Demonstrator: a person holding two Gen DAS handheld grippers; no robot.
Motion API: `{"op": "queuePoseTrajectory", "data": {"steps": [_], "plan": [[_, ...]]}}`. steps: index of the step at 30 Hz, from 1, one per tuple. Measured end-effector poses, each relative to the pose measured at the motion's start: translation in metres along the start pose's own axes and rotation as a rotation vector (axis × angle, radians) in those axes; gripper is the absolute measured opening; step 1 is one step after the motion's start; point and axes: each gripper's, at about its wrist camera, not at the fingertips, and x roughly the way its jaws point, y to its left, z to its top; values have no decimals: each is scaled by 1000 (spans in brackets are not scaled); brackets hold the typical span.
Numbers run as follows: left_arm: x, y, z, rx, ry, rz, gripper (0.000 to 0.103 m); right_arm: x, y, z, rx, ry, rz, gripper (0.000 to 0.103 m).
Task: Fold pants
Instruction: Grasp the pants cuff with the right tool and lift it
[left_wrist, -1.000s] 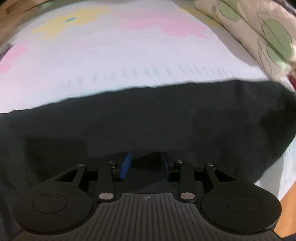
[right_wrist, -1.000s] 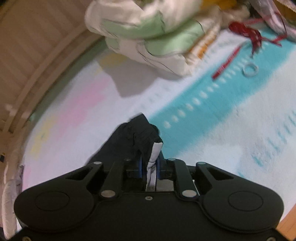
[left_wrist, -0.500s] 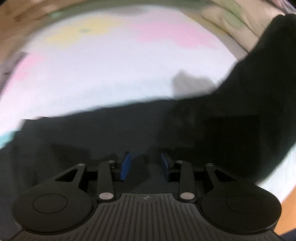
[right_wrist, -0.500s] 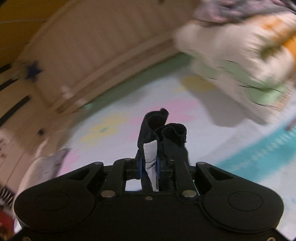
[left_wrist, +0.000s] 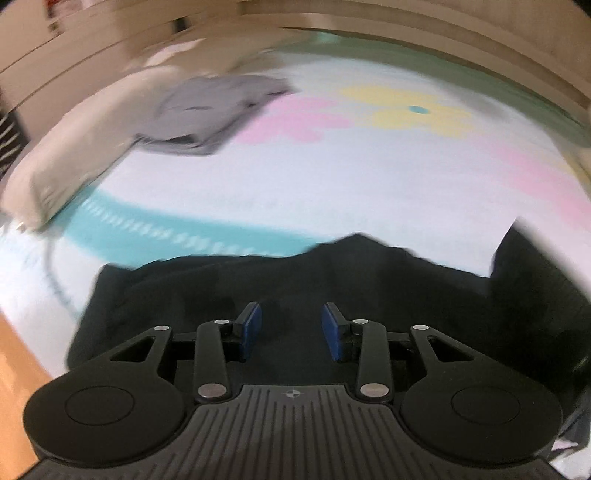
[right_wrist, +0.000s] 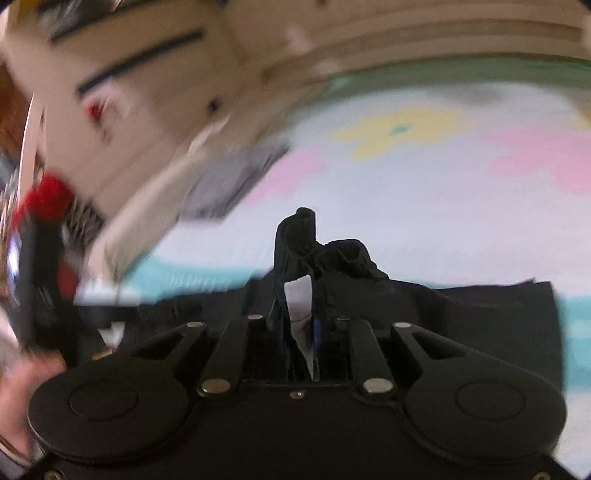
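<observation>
Right hand-held gripper (right_wrist: 301, 325) clamps bunched pants (right_wrist: 461, 317) | left hand-held gripper (left_wrist: 291, 326) gapes empty above them | risk: thin pinch slips, fold collapses

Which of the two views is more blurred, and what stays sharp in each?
Right wrist view: heavier motion blur, background smeared; the right gripper and the pinched black pants stay fairly sharp. Left wrist view: milder blur on the patterned sheet; the left gripper is crisp.

The pants (left_wrist: 332, 280) lie on the bed (left_wrist: 332, 177) below my left gripper (left_wrist: 291, 326); a folded garment (left_wrist: 210, 110) sits upper left of the frame.
</observation>
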Motion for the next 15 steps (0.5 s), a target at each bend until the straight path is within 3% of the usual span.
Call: {"op": "queuePoseTrajectory", "data": {"steps": [3,7,11,15], "plan": [[7,11,7,-27,20,15,35,28,29,-24,-92,84,-2,24],[2,22,0,-23,25,12,35,46,56,-45,-208,152,34,48],[-3,21,-2,-34,12,-43,35,19,53,-41,-209,94,103,54],[-6,-2,-1,19,-11,-97,36,-5,10,-23,-97,11,22,57]]}}
